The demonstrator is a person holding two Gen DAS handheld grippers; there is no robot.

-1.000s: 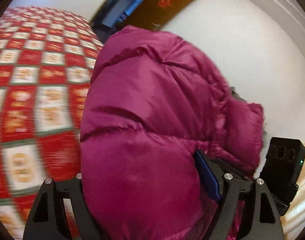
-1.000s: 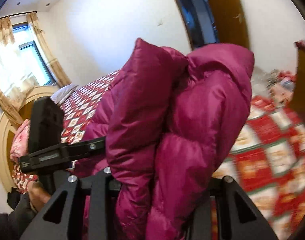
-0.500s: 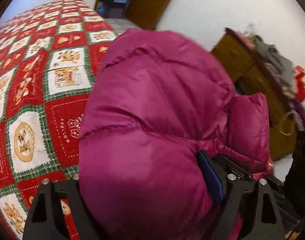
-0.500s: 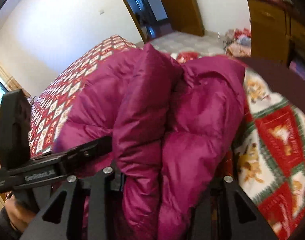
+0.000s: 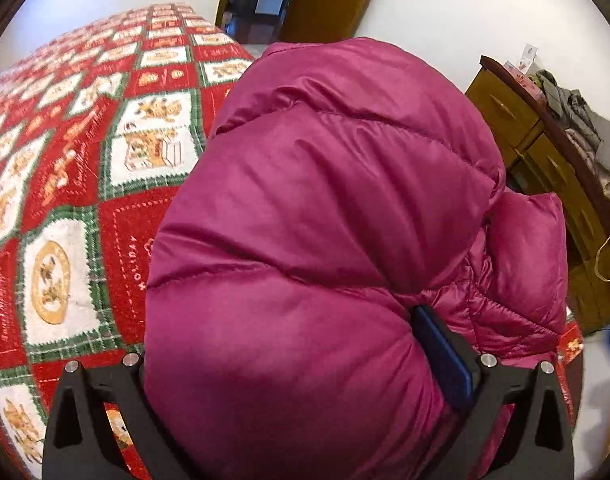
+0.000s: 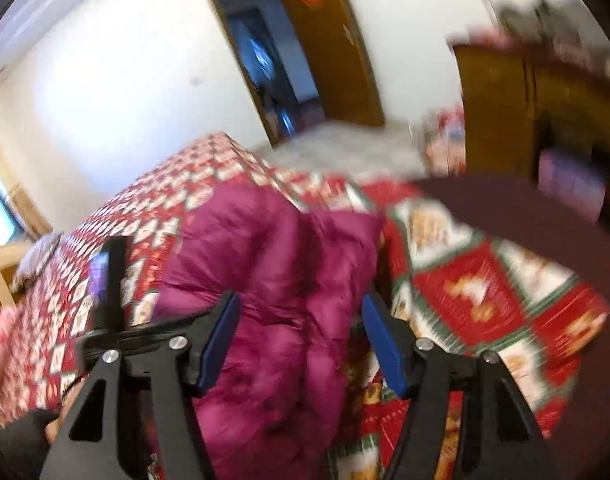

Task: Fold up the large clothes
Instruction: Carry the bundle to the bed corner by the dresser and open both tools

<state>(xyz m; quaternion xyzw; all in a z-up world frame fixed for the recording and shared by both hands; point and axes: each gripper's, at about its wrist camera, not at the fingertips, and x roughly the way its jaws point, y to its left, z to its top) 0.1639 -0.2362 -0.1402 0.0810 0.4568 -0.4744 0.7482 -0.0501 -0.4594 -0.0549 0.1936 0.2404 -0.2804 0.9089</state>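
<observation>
- Magenta puffer jacket (image 5: 325,200) is bunched into a fat bundle on the red holiday bedspread (image 5: 85,160), filling the middle of the left wrist view. My guess: it's being set down after a fold.
- Left gripper (image 5: 281,344): jaws have just been opening and are spread as wide as they go. The jacket still bulges between them and over the right-hand blue pad. Real grip or just puff? Can't tell.
- Right gripper (image 6: 301,320): jaws have just been opening, both blue pads bare, jacket lying loose between them. Looks like letting go.
- Hidden: the left gripper's other pad is buried under fabric.
- The right wrist view is blurry, and I can't identify the dark shape at its right edge (image 6: 545,240).
</observation>
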